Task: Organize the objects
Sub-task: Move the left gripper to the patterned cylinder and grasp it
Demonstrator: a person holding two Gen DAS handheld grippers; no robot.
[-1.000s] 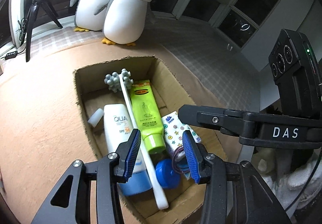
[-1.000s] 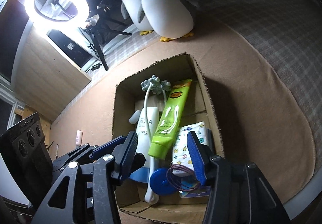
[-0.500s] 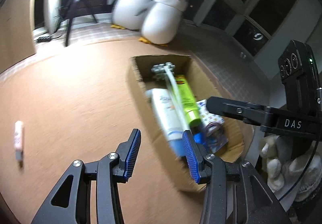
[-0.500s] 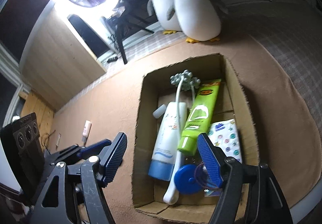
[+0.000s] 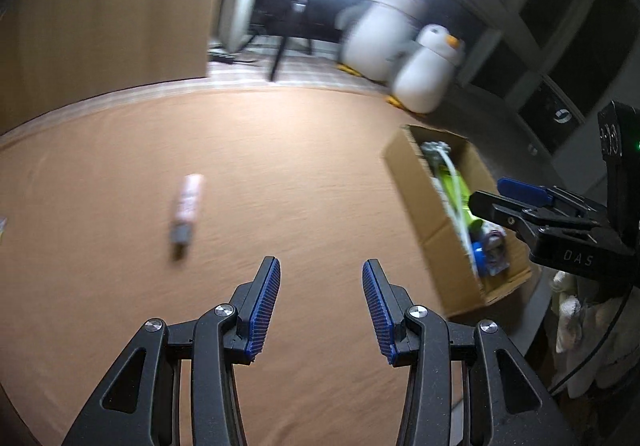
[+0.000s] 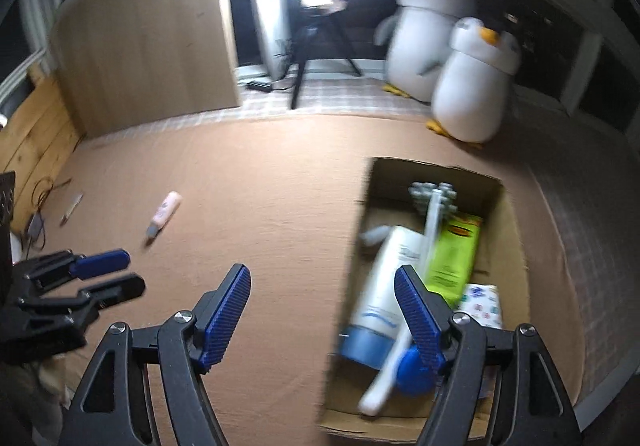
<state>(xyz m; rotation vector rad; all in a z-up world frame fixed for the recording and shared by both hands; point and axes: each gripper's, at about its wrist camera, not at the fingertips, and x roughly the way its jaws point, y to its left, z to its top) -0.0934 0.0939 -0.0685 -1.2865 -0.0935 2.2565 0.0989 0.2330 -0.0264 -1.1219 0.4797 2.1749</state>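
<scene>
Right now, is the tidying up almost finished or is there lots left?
Mostly done: the brown cardboard box already holds a white lotion bottle, a green tube and more. Nothing is in hand; the left gripper and right gripper are both open and empty. Left: the small pink tube lying on the tan cloth.

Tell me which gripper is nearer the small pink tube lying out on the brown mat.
Left. The left gripper is open over bare mat, with the pink tube ahead to its left. The right gripper is open at the cardboard box edge, farther away.
</scene>
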